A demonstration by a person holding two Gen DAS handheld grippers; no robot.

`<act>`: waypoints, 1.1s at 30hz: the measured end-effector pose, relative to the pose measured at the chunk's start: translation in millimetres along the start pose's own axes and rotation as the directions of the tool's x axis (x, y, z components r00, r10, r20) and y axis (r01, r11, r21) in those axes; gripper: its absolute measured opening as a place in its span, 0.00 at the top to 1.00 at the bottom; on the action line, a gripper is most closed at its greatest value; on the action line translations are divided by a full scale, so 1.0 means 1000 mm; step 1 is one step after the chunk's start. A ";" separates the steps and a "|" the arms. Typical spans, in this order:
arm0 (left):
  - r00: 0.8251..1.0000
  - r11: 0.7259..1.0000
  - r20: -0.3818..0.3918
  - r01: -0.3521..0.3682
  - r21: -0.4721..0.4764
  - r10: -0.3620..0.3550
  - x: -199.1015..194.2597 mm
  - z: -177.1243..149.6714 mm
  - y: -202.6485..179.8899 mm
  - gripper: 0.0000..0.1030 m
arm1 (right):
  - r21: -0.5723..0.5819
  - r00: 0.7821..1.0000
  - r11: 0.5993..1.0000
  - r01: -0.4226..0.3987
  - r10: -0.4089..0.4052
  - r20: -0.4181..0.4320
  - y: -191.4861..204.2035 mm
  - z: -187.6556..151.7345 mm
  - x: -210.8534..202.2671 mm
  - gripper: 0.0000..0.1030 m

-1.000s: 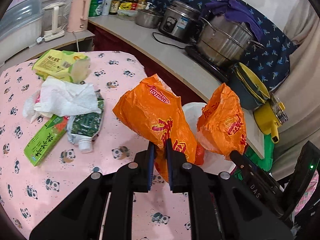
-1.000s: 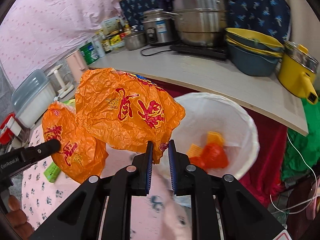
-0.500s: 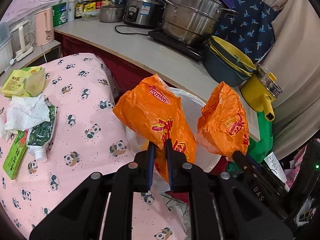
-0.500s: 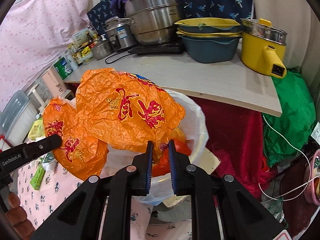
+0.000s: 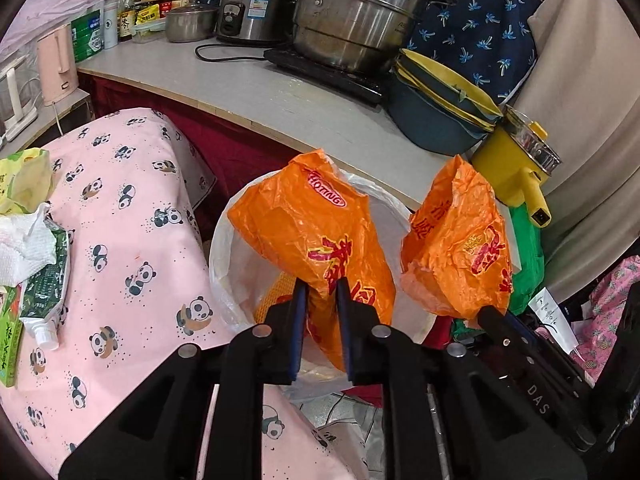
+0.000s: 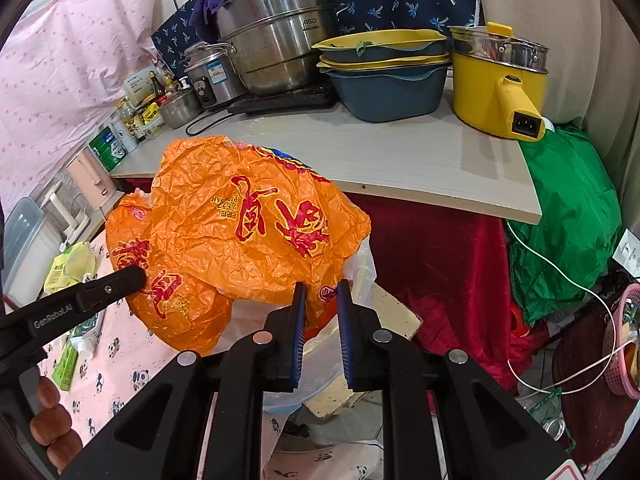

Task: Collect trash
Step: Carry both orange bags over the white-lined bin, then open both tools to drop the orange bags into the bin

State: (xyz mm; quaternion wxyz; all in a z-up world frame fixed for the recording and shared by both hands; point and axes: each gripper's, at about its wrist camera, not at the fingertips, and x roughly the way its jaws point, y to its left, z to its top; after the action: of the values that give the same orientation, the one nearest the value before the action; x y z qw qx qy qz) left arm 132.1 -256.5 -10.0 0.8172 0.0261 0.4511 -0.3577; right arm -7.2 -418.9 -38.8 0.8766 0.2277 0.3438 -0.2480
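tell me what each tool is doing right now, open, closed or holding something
Left tool: closed on an orange wrapper.
Right tool: closed on a second orange wrapper.

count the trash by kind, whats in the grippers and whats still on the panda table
orange plastic bags held in the grippers: 2
green cartons on the table: 2
white paper towel: 1
green spouted pouch: 1
total: 6
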 end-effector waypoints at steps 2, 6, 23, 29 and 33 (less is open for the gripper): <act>1.000 1.000 0.012 0.000 -0.014 0.000 0.002 0.001 0.003 0.77 | 0.001 1.000 1.000 0.002 -0.002 -0.003 0.000 0.001 0.002 0.85; 0.999 0.999 0.040 -0.025 -0.035 0.026 0.002 0.003 0.012 0.52 | 0.004 1.000 1.000 0.001 -0.001 -0.004 0.002 0.002 0.005 0.85; 0.990 0.990 0.059 -0.125 -0.072 0.129 -0.006 0.000 0.049 0.45 | -0.053 0.999 0.998 -0.038 0.037 -0.025 0.038 0.006 0.031 0.60; 0.985 0.985 0.068 -0.153 -0.084 0.159 -0.013 -0.004 0.061 0.44 | -0.060 0.999 0.997 -0.046 0.045 -0.019 0.048 0.005 0.026 0.57; 0.982 0.981 0.072 -0.165 -0.105 0.173 -0.019 -0.006 0.071 0.37 | -0.073 0.998 0.996 -0.054 0.053 -0.014 0.058 0.005 0.020 0.54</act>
State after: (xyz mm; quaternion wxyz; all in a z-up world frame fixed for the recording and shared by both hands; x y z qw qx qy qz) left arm 164.6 -191.4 -19.3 0.8625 0.0096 0.4309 -0.2651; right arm 42.0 -382.6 -36.6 0.8888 0.2059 0.3515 -0.2101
